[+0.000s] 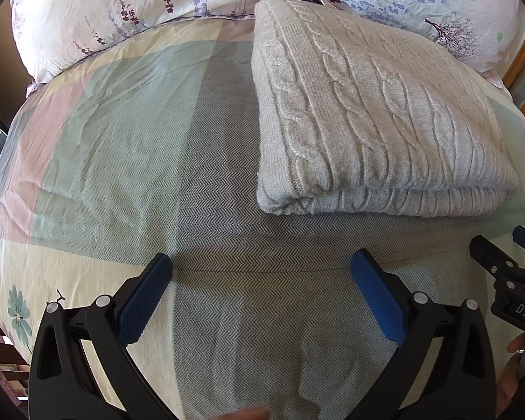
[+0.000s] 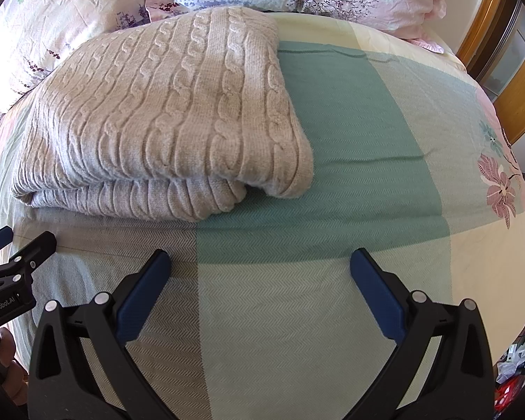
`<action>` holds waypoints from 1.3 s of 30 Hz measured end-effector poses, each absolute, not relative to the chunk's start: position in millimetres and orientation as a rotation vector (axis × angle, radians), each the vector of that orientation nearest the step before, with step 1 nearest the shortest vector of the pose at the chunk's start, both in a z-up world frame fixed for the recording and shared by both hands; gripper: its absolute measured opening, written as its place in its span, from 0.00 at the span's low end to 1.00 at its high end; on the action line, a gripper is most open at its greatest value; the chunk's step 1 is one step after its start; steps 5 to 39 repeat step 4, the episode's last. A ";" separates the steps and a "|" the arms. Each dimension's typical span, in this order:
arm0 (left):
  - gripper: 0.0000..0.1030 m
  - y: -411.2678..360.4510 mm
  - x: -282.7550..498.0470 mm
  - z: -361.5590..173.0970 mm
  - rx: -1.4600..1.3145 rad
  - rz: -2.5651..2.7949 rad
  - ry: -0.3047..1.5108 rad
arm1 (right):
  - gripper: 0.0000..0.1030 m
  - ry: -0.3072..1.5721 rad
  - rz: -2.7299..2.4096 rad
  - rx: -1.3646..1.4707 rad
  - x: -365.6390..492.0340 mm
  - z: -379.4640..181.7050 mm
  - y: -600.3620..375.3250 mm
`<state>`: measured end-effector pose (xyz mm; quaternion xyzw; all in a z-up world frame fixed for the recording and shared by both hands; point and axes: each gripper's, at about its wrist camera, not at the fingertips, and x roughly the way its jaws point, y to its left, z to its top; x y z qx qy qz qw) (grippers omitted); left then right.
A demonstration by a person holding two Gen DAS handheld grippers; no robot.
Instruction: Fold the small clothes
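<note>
A beige cable-knit sweater lies folded into a thick rectangle on the bed; it also shows in the right wrist view, with its folded edge toward me. My left gripper is open and empty, hovering over the bedspread short of the sweater's near edge. My right gripper is open and empty, to the right of the left one, also short of the sweater. The right gripper shows at the left wrist view's right edge; the left gripper shows at the right wrist view's left edge.
The bedspread has green, grey, pink and cream blocks with flower prints. Floral pillows lie behind the sweater. A wooden bed frame stands at the far right. Clutter lies on the floor past the bed's right edge.
</note>
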<state>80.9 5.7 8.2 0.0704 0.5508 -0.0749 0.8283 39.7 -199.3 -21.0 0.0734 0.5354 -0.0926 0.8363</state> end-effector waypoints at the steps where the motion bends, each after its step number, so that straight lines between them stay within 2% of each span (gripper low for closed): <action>1: 0.99 5.7 80.8 8.2 0.150 -0.159 1.169 | 0.98 1.133 -0.196 0.155 39.5 -21.1 -199.2; 39: 0.99 5.5 80.4 8.2 0.148 -0.157 1.170 | 0.98 1.133 -0.196 0.155 39.5 -21.0 -199.3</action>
